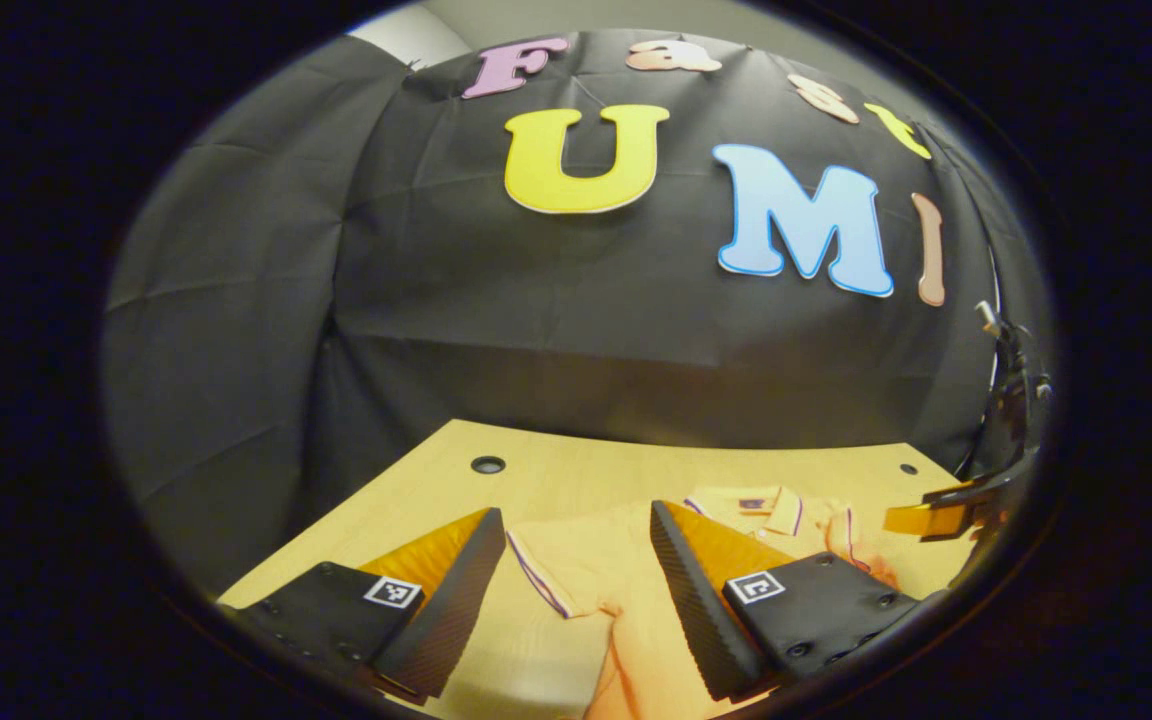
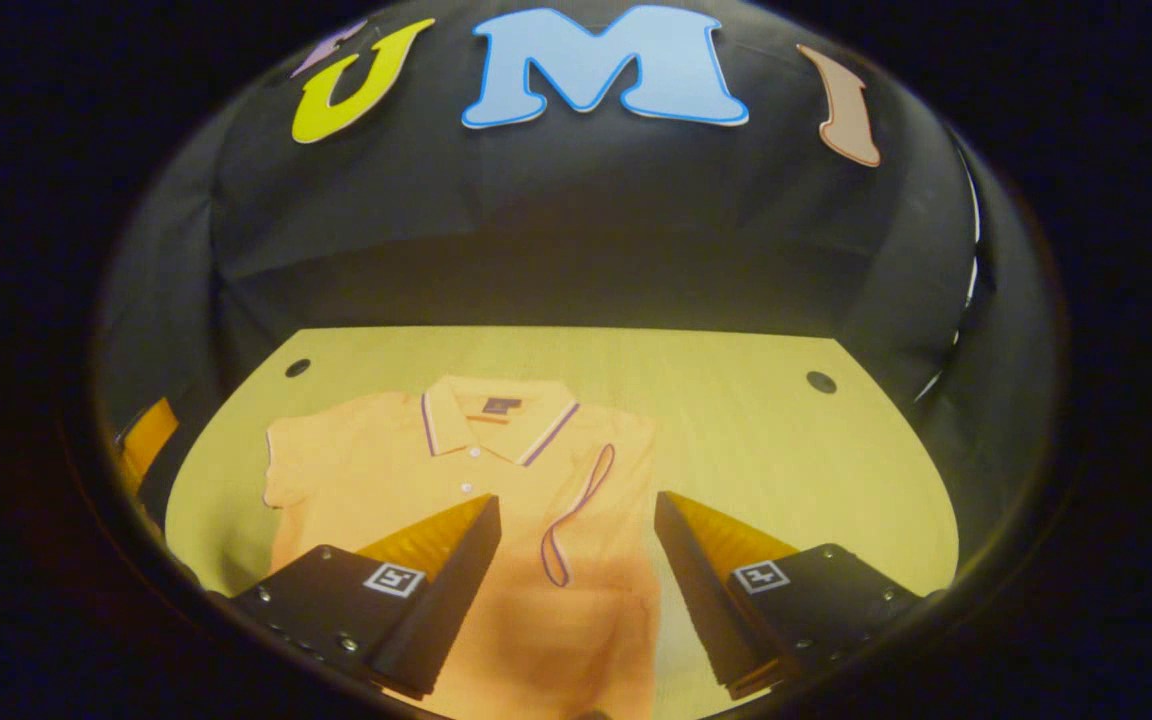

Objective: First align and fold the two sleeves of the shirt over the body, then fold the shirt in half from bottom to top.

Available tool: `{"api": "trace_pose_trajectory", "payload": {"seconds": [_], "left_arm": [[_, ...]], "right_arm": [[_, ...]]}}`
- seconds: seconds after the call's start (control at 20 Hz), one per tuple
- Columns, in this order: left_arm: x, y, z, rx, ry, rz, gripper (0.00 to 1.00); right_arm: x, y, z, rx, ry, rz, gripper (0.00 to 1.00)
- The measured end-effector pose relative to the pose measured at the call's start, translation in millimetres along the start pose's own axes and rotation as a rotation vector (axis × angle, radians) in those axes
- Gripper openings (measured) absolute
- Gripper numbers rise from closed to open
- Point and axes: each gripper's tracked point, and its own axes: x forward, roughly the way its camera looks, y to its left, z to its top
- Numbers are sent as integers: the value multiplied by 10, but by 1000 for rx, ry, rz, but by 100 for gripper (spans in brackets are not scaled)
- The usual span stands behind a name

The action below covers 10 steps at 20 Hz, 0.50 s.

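Now the shirt (image 2: 436, 470) is lying flat on the tabletop (image 2: 736, 420), collar far, one sleeve (image 2: 576, 510) folded over the body and the other (image 1: 546, 565) spreading out, while both tongs (image 1: 576, 590) (image 2: 576, 580) are hovering released above it, probably for reaching that sleeve.

Warm, dim light is falling from above; the counter (image 2: 736, 420) is glowing yellow, straight edges are bowing near the rims, and shade is pooling beneath the tongs (image 2: 576, 560).

Left hand-held gripper (image 1: 576, 570) fingers spread wide, nothing between; right hand-held gripper (image 2: 576, 560) likewise spread, empty
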Motion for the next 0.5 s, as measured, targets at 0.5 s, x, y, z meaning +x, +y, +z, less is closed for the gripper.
{"api": "trace_pose_trajectory", "payload": {"seconds": [0.5], "left_arm": [[842, 360, -637, -105, 180, 95, 94]], "right_arm": [[-1079, 101, 185, -60, -164, 15, 96]]}}
